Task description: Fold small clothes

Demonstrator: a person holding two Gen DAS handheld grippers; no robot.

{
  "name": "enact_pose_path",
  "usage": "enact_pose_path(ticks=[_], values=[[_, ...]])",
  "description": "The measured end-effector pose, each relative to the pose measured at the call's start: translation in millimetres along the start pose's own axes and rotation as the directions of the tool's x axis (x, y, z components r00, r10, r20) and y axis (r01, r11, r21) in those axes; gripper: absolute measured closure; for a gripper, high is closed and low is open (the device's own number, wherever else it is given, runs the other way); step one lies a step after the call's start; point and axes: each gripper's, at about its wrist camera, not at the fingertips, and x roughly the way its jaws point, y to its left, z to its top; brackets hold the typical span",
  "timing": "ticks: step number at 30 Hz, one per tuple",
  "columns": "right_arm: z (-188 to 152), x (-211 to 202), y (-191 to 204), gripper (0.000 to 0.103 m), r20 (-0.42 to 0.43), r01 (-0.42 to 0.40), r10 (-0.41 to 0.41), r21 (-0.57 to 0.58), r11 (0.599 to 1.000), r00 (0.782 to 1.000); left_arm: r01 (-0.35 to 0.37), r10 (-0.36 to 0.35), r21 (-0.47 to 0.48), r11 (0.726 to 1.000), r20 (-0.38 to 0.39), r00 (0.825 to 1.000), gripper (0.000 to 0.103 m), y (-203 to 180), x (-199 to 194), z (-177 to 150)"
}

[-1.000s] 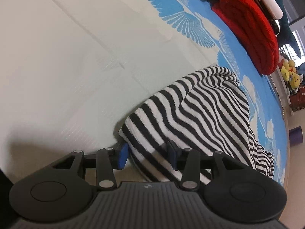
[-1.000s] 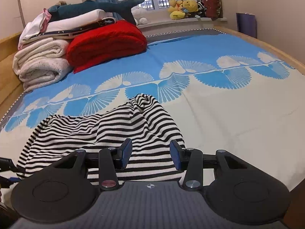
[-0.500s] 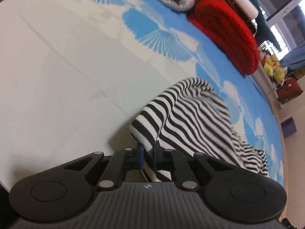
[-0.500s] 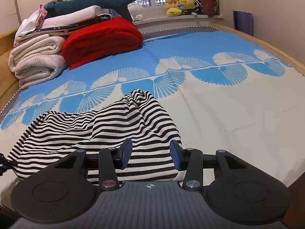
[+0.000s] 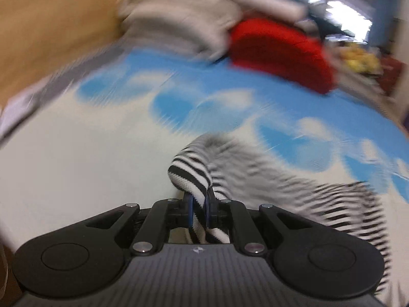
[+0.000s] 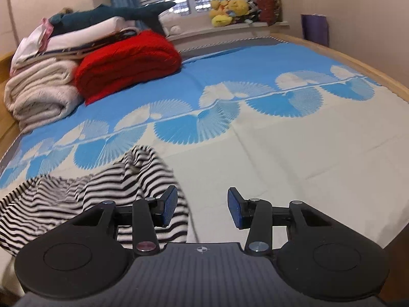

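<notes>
We see the striped garment [image 5: 194,176], black and white knit, partly lifted off the bed cover [image 6: 294,153]: one folded edge of it rises into our left gripper [image 5: 199,204], while the rest trails down and to the right across the cream part of the cover. In the right wrist view the same garment lies bunched at the lower left, near the border where the cream meets the blue fan pattern. Our left gripper's blue pads are pinching that folded edge, with the cloth squeezed in the narrow slit between them. The left wrist view is heavily blurred, so finer detail of the fold cannot be told. Our right gripper [image 6: 202,206] has its fingers spread apart with nothing between them; its left pad [image 6: 170,204] stands over the garment's right margin, and whether it touches the cloth we cannot tell. Farther back on the bed sit a red folded blanket [image 6: 127,64], a stack of pale rolled blankets [image 6: 41,89], and a dark teal plush shark [image 6: 115,15] on top. Yellow plush toys [image 6: 227,10] line the windowsill.
</notes>
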Motion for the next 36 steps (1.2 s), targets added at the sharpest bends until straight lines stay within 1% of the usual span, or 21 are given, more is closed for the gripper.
enact_pose_path(ticks=[1, 4, 7, 8, 10, 11, 12, 13, 14, 15, 17, 19, 21, 22, 24, 26, 28, 30, 31, 33, 36], values=[[3, -1, -3, 0.058, 0.012, 0.01, -0.01, 0.01, 1.0, 1.0, 0.048, -0.049, 0.033, 0.998, 0.032, 0.998, 0.094, -23, -10, 5], [9, -6, -13, 0.076, 0.052, 0.028, -0.03, 0.037, 0.999, 0.998, 0.214, -0.226, 0.15, 0.965, 0.072, 0.971, 0.094, -106, -35, 6], [15, -13, -25, 0.078, 0.096, 0.033, -0.04, 0.069, 0.997, 0.995, 0.369, -0.39, 0.286, 0.884, 0.019, 0.921, 0.095, -193, -48, -24], [16, -15, -28, 0.078, 0.105, 0.036, -0.044, 0.08, 0.996, 0.993, 0.414, -0.434, 0.329, 0.849, -0.013, 0.901, 0.094, -219, -49, -40], [18, -18, -38, 0.078, 0.112, 0.035, -0.047, 0.107, 0.994, 0.993, 0.512, -0.51, 0.404, 0.758, -0.121, 0.852, 0.093, -264, -44, -77], [19, -18, -42, 0.078, 0.109, 0.033, -0.046, 0.122, 0.992, 0.993, 0.571, -0.533, 0.427, 0.701, -0.22, 0.817, 0.091, -284, -36, -98], [21, -18, -47, 0.077, 0.104, 0.028, -0.043, 0.139, 0.99, 0.994, 0.62, -0.538, 0.43, 0.656, -0.31, 0.784, 0.09, -295, -29, -114], [23, -17, -51, 0.077, 0.097, 0.022, -0.037, 0.152, 0.988, 0.995, 0.669, -0.536, 0.421, 0.613, -0.401, 0.743, 0.089, -303, -21, -127], [25, -15, -54, 0.076, 0.09, 0.011, -0.026, 0.164, 0.986, 0.996, 0.702, -0.529, 0.415, 0.579, -0.464, 0.71, 0.086, -306, -18, -136], [27, -13, -56, 0.075, 0.081, -0.003, -0.011, 0.173, 0.985, 0.997, 0.705, -0.519, 0.426, 0.567, -0.479, 0.708, 0.084, -303, -18, -139], [34, -8, -58, 0.067, 0.064, -0.032, 0.021, 0.172, 0.985, 0.998, 0.688, -0.535, 0.443, 0.574, -0.433, 0.725, 0.064, -279, -23, -127], [43, 1, -58, 0.065, 0.038, -0.09, 0.085, 0.161, 0.983, 0.996, 0.678, -0.553, 0.426, 0.599, -0.393, 0.735, 0.062, -248, -25, -105], [52, 16, -53, 0.064, -0.005, -0.16, 0.162, 0.127, 0.979, 0.987, 0.63, -0.524, 0.43, 0.646, -0.35, 0.776, 0.062, -216, -23, -84], [56, 25, -50, 0.064, -0.033, -0.197, 0.202, 0.113, 0.974, 0.979, 0.596, -0.497, 0.436, 0.674, -0.33, 0.803, 0.062, -201, -19, -74], [61, 50, -37, 0.063, -0.109, -0.272, 0.282, 0.095, 0.957, 0.953, 0.546, -0.45, 0.428, 0.72, -0.31, 0.837, 0.058, -182, -10, -60], [63, 73, -24, 0.063, -0.173, -0.318, 0.334, 0.112, 0.941, 0.927, 0.513, -0.418, 0.39, 0.764, -0.306, 0.855, 0.039, -164, 6, -54], [62, 100, -10, 0.063, -0.248, -0.335, 0.366, 0.159, 0.929, 0.897, 0.508, -0.418, 0.295, 0.809, -0.318, 0.851, 0.032, -147, 26, -53], [59, 125, 2, 0.062, -0.314, -0.313, 0.355, 0.177, 0.933, 0.881, 0.483, -0.398, 0.147, 0.863, -0.388, 0.831, 0.033, -134, 50, -57], [57, 135, 8, 0.062, -0.345, -0.297, 0.341, 0.176, 0.939, 0.874, 0.468, -0.401, 0.065, 0.881, -0.419, 0.814, 0.033, -131, 59, -56], [52, 152, 16, 0.062, -0.39, -0.287, 0.341, 0.191, 0.939, 0.856, 0.487, -0.455, -0.042, 0.872, -0.433, 0.778, 0.032, -124, 70, -52], [48, 165, 21, 0.063, -0.389, -0.272, 0.349, 0.239, 0.932, 0.853, 0.473, -0.436, -0.04, 0.88, -0.465, 0.77, 0.024, -125, 78, -55]])
